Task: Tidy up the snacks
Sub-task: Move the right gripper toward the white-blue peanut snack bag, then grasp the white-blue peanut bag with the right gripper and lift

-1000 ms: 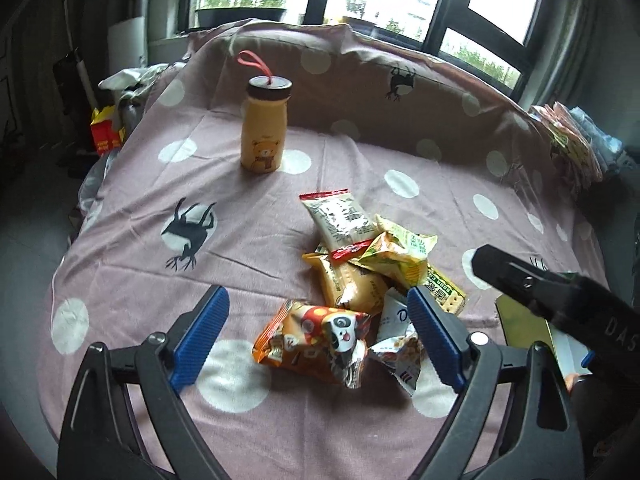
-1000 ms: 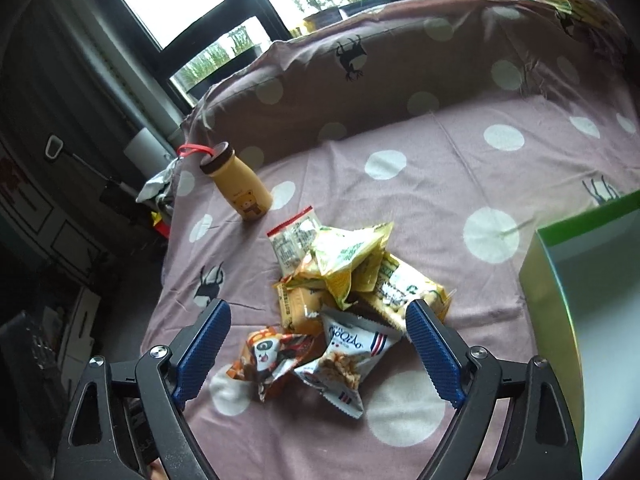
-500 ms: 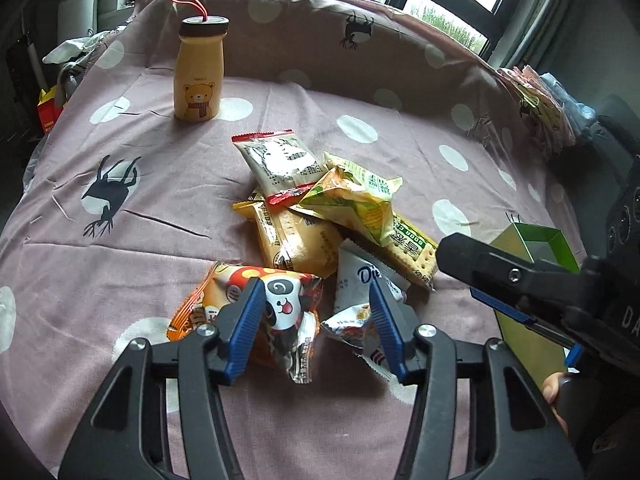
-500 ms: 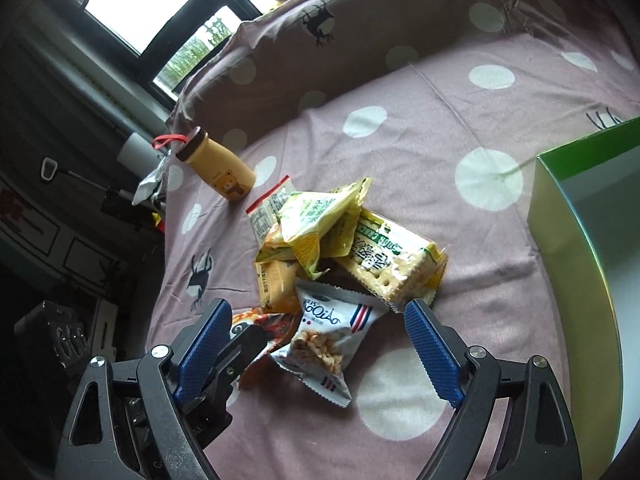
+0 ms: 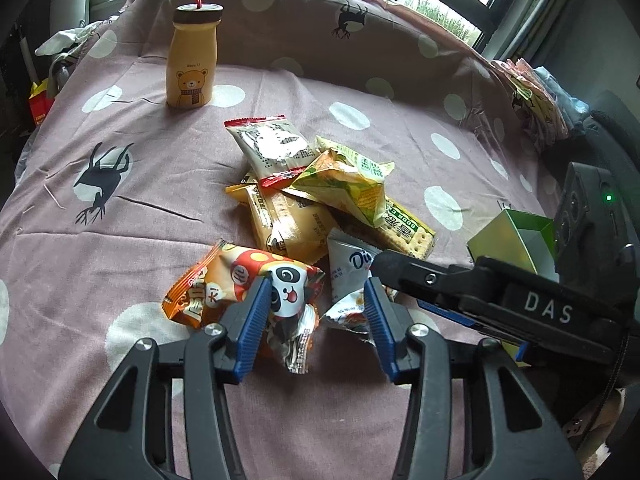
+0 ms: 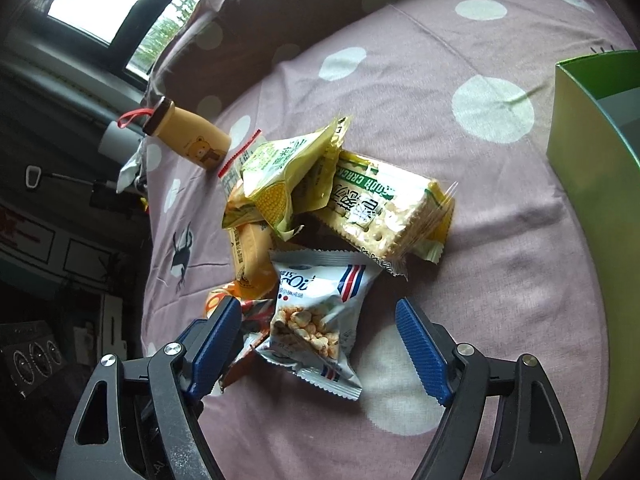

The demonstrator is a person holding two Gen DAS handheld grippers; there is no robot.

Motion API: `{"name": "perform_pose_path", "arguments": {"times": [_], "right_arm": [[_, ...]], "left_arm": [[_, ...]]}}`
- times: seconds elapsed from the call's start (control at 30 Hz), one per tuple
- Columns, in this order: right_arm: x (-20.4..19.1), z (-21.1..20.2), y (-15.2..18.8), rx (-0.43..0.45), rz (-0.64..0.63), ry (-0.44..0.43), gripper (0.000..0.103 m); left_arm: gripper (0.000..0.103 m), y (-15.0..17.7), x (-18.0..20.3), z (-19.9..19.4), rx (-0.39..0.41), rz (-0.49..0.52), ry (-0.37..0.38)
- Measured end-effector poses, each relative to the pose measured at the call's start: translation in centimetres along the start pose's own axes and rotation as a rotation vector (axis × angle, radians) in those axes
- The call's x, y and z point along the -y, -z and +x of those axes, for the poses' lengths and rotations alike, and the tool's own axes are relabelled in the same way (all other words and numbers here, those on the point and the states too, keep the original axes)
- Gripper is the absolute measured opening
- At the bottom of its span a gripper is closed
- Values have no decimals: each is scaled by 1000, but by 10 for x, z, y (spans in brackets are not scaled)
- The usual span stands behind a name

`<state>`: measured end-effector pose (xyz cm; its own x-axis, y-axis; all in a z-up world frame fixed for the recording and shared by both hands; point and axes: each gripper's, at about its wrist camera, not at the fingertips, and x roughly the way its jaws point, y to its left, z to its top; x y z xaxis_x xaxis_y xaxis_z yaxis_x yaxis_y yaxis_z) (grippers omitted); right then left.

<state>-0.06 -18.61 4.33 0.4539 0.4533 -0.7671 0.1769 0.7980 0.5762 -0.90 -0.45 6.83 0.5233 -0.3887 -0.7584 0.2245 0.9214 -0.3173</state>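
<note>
Both claws at the snack pile, nothing lifted yet.

Orange panda packet (image 5: 244, 288) lies at the pile's near edge, long axis crosswise; left claw (image 5: 314, 320) spread, straddling its crumpled right end, not yet pinching. White packet (image 6: 316, 312) just right of it lies between the spread pads of the right claw (image 6: 320, 344), untouched. Green box (image 6: 592, 128) stands right of the pile, nearer the right claw.
</note>
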Motion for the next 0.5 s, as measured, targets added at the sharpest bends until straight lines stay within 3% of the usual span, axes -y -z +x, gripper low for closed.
{"name": "perform_pose_path", "arguments": {"times": [0.5], "right_arm": [[9, -7, -2, 5, 50, -42, 82]], "left_arm": [[47, 3, 11, -7, -2, 3, 103]]}}
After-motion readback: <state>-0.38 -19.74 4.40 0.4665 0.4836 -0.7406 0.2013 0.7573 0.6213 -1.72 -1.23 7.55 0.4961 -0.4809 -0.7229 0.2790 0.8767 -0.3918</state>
